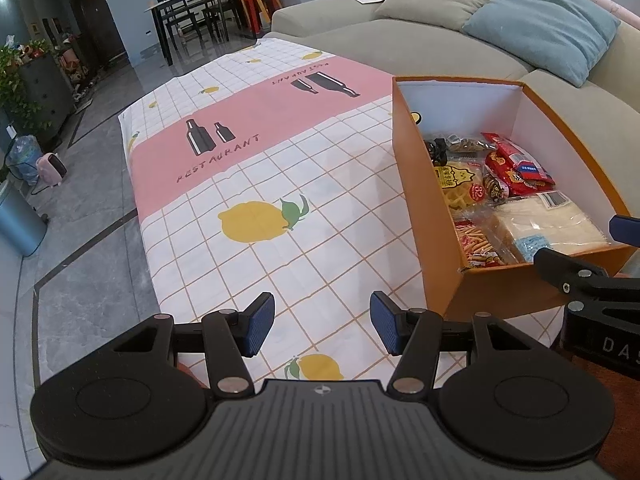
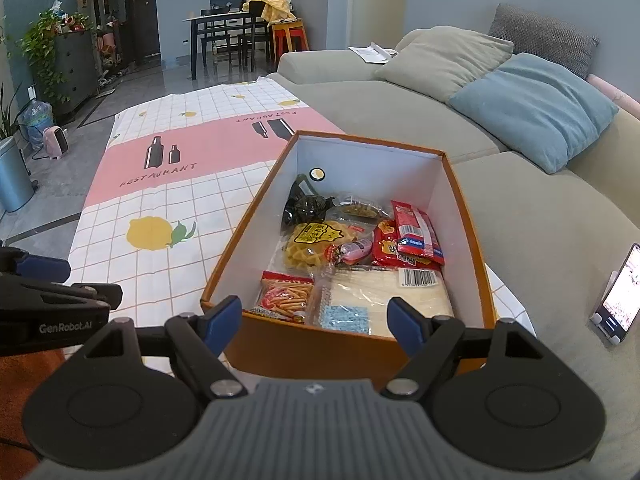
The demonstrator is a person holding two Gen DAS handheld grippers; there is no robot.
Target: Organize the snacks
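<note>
- Orange cardboard box with white interior (image 2: 468, 216) stands at the counter's right side, beside the grey fabric sofa (image 2: 540, 216); its long axis runs away from both cameras, parallel to the counter's long side.
- Snack packets lie flat in the box's near half: a red packet of stick snacks (image 2: 285, 294) at the near left, a large clear pale packet (image 2: 394, 290) at the near right, a yellow waffle-snack bag (image 2: 308, 246) and red sachets (image 2: 412, 236) behind them. The box's far half shows bare floor.
- The counter, covered with a pink-and-white checked lemon-print cloth (image 1: 280, 168), lies open left of the box.
- Left gripper (image 1: 322, 326), spread and holding nothing, hovers over the cloth's near edge.
- Right gripper (image 2: 314, 326), spread and holding nothing, sits just short of the box's near wall.
</note>
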